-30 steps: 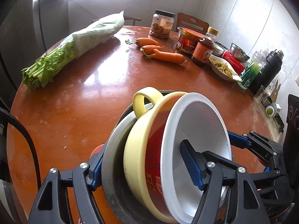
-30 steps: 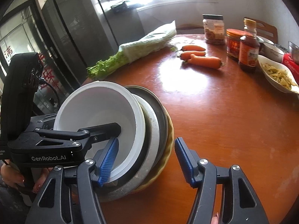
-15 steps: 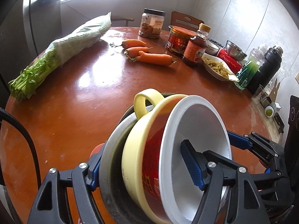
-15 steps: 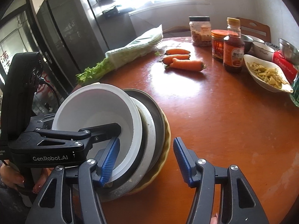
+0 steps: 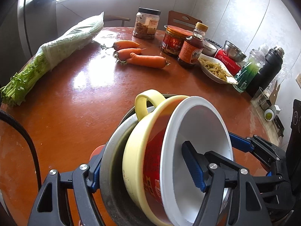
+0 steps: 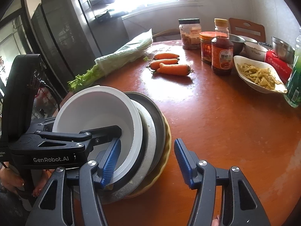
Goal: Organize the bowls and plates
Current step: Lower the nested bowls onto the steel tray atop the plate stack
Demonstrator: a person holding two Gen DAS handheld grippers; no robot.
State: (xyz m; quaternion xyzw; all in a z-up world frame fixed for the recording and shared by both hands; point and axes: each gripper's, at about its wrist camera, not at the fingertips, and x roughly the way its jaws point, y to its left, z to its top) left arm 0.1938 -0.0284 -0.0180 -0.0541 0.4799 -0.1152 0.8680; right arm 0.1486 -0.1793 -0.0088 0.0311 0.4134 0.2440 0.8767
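Note:
A tilted stack of dishes hangs just above the round table [image 5: 79, 116]: a red bowl with a white inside [image 5: 199, 131], a yellow handled bowl [image 5: 137, 150] and grey plates [image 5: 111, 162]. My left gripper [image 5: 143, 162] is shut on the stack, one pad under the grey plates and the other inside the white bowl. In the right wrist view the white bowl [image 6: 97, 113], grey plates [image 6: 150, 131] and a yellow dish rim [image 6: 166, 146] sit between the jaws of my right gripper [image 6: 146, 156]. Its left pad is at the bowl's rim; its right pad stands clear, so it is open.
Bagged celery [image 5: 56, 52] lies at the far left and carrots [image 5: 143, 59] lie mid-table. Jars and a sauce bottle [image 5: 191, 50], a dish of food [image 6: 259, 75], steel bowls, a green bottle and a black flask [image 5: 267, 71] line the right side. A hand [image 6: 11, 180] shows at lower left.
Both grippers and the stack have slid together across the table, so the carrots and jars look nearer. The right jaws have narrowed slightly. The left grip is unchanged.

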